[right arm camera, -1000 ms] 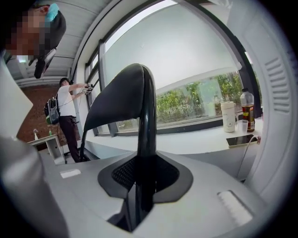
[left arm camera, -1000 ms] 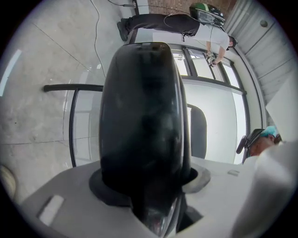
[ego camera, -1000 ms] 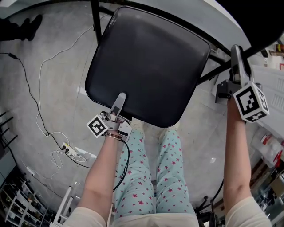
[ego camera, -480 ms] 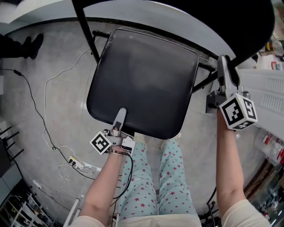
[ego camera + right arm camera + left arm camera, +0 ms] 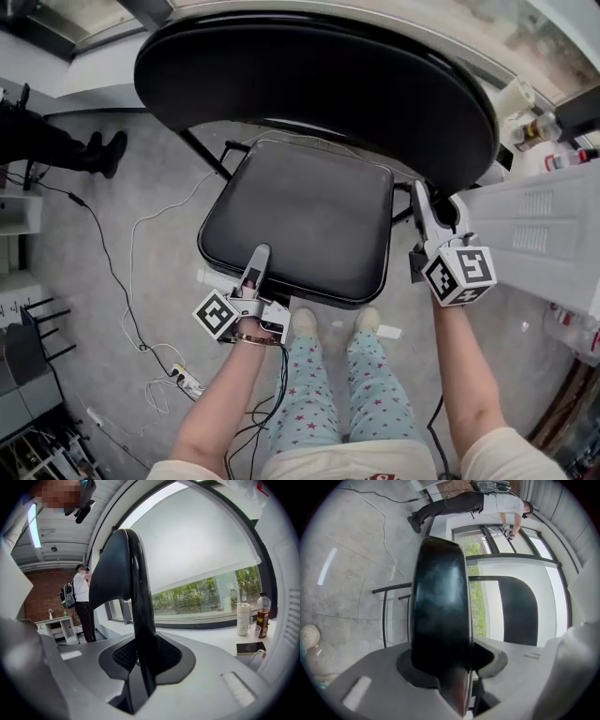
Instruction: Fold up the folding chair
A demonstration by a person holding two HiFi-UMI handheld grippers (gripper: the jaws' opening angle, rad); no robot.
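Folding chair [image 5: 281,56] stands open on the grey floor [image 5: 141,187], right in front of the person. Backrest [image 5: 375,103] is on top and the seat [image 5: 300,220] lies near level below it. Left gripper [image 5: 260,255] is clamped on the seat's front edge. Right gripper [image 5: 419,199] is pinched narrow on the backrest's right edge. Best approach, I judge: swing the seat front up toward the backrest in one arc while the right side steadies the frame.

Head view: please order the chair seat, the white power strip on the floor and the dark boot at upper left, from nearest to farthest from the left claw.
1. Chair seat: centre; its front edge is clamped in the left claw.
2. White power strip: on the floor, lower left.
3. Dark boot: upper left, farthest.
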